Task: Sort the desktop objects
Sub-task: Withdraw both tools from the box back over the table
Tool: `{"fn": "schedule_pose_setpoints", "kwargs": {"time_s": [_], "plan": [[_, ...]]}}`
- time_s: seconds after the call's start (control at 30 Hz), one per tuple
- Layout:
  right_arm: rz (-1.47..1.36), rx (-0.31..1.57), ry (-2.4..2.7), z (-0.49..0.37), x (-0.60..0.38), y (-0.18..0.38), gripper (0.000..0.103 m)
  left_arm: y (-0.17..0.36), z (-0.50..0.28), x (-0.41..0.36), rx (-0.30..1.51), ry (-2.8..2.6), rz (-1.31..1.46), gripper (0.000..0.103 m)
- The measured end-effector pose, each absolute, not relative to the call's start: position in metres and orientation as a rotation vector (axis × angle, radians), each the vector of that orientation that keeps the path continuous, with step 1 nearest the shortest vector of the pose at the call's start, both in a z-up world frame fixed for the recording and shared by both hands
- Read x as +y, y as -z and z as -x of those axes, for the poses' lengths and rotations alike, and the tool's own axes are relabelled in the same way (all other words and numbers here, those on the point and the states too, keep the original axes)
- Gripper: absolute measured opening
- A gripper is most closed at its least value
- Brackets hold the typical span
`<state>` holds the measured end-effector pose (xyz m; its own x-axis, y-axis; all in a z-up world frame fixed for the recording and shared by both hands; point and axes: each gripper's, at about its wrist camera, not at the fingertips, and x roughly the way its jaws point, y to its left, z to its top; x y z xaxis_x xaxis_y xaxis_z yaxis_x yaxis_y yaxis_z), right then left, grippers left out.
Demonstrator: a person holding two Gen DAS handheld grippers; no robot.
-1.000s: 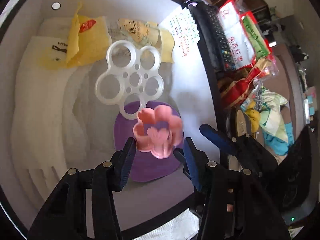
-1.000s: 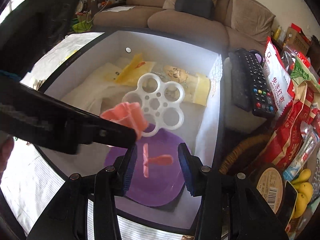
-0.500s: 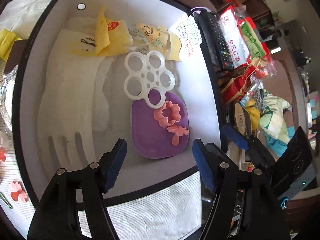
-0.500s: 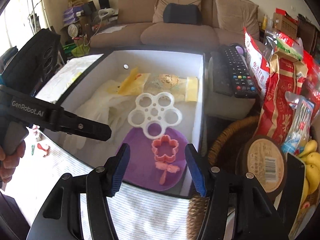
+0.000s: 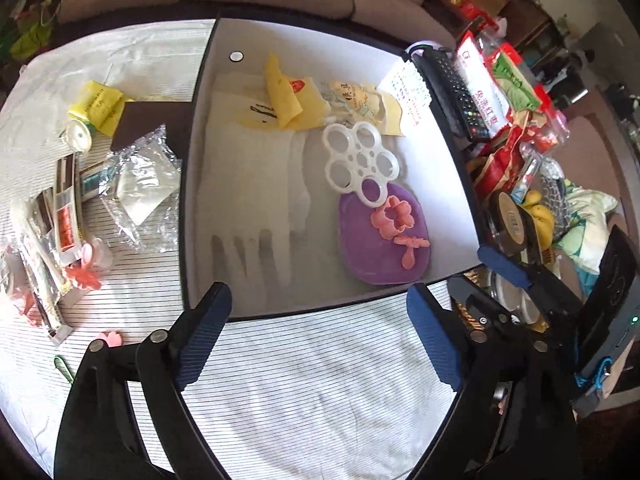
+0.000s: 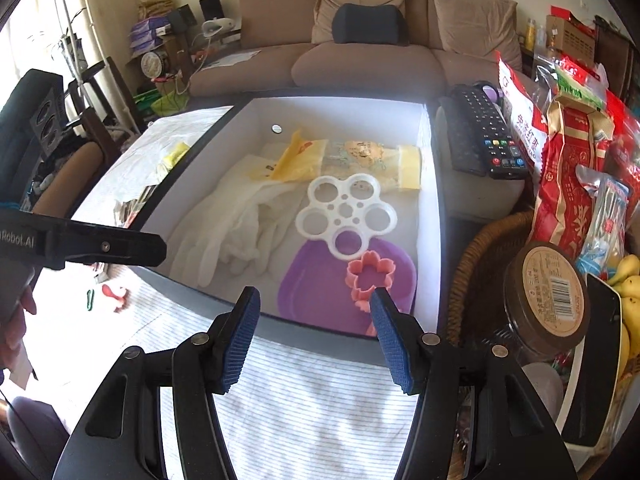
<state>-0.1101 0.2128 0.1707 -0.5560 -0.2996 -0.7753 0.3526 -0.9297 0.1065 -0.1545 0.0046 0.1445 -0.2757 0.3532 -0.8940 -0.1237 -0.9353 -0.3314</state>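
Your left gripper (image 5: 318, 338) hangs over the striped cloth (image 5: 312, 396) with nothing between its jaws, which have just been opening wide. Your right gripper (image 6: 314, 334) is likewise empty, its jaws also just opening. Beyond, the pink flower-shaped plastic cutter (image 5: 391, 219) lies on the purple lid (image 5: 362, 256) inside the white-lined box (image 5: 452, 168).

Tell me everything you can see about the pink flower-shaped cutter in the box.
The pink flower cutter is a hollow, petal-edged ring, apparently plastic, open through the middle. It lies flat on the purple lid inside the white box, just below the white ring holder, whose lowest ring seems to meet it. A small pink flower piece lies right beside it. Nothing grips it.
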Motion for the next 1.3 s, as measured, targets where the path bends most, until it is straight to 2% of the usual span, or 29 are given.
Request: {"fn": "schedule_pose_setpoints", "kwargs": {"time_s": [0.03,0.1,0.17,0.27,0.67,0.83,1.03,1.3], "plan": [[-1.215,0.08,2.486,0.107,0.211,-0.173,0.073,-0.145,0.149,0.002,-0.264,-2.292,1.671,0.102],[-1.196,0.069,2.485,0.099,0.206,-0.179,0.094,-0.149,0.137,-0.004,-0.227,-2.328,1.651,0.103],[-1.176,0.072,2.491,0.088,0.2,-0.186,0.103,-0.153,0.124,-0.011,-0.218,-2.358,1.629,0.103],[-1.135,0.108,2.519,0.071,0.191,-0.199,0.103,-0.157,0.105,-0.023,-0.248,-2.38,1.606,0.103],[-1.085,0.135,2.517,0.009,0.156,-0.221,0.103,-0.159,0.021,-0.072,-0.176,-2.5,1.533,0.103],[-1.088,0.073,2.471,-0.013,0.139,-0.211,0.103,-0.137,0.002,-0.138,-0.412,-2.487,1.508,0.103],[-1.111,-0.086,2.315,-0.019,0.107,-0.172,0.103,-0.091,-0.001,-0.264,-0.928,-2.546,1.498,0.103],[-1.078,-0.034,2.189,-0.002,0.036,-0.126,0.103,-0.05,0.012,-0.323,-1.22,-2.47,1.374,0.103]]}}
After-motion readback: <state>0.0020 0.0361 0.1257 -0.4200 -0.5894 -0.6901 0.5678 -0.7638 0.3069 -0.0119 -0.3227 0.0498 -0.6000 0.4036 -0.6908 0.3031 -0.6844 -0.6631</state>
